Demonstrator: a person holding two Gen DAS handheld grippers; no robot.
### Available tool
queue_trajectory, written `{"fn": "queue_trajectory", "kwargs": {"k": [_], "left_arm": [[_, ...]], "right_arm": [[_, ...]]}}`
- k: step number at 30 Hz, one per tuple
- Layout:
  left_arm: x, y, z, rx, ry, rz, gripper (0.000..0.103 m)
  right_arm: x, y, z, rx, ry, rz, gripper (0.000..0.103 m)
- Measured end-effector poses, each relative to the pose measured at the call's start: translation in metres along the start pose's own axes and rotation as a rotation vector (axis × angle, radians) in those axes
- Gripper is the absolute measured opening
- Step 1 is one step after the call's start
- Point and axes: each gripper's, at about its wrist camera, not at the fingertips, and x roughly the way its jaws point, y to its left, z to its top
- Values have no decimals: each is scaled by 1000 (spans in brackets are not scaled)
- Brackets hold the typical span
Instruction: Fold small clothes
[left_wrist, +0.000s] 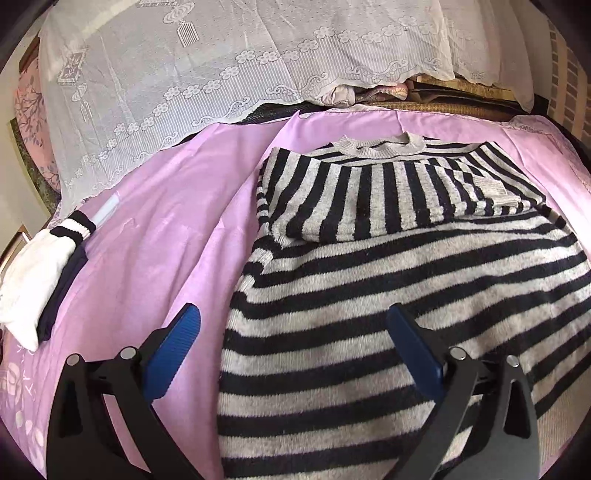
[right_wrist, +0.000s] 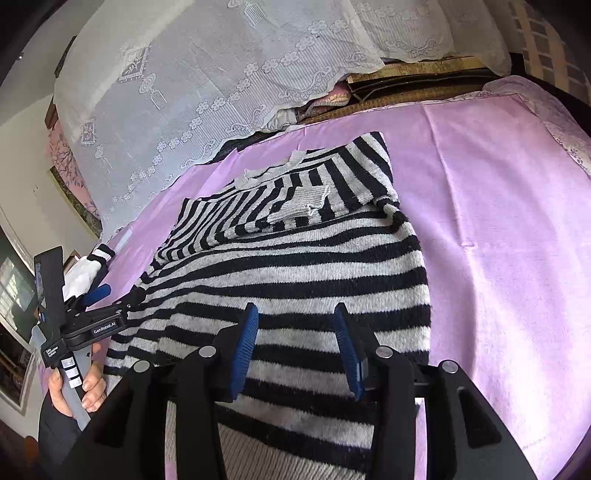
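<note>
Both sets of jaws open above the sweater, nothing gripped.

The left gripper has its blue-padded jaws spread wide, one over the pink-lilac bed sheet, one over the black-and-grey striped knit sweater. The right gripper has its jaws moderately open, over the sweater's lower half. The sweater lies at frame centre, sleeves folded across its chest. A white lace cover fills the top. The left view alone shows the white-and-navy folded garment at left; the right view alone shows the hand on the left gripper's handle.
</note>
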Motion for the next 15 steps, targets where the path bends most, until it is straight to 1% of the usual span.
{"fn": "queue_trajectory", "kwargs": {"k": [4, 8, 12, 14, 15], "left_arm": [[-10, 5, -20, 6, 39, -31, 98], [-19, 12, -40, 0, 62, -55, 98], [-25, 24, -61, -31, 100, -122, 98], [-28, 31, -70, -52, 117, -155, 98], [-30, 35, -74, -68, 122, -176, 98]], "right_arm": [[-15, -3, -17, -9, -7, 8, 49], [-28, -19, -32, 54, -11, 19, 50], [-37, -37, -40, 131, -25, 34, 51], [-39, -39, -43, 144, -25, 31, 51], [-40, -40, -44, 144, -24, 26, 53]]}}
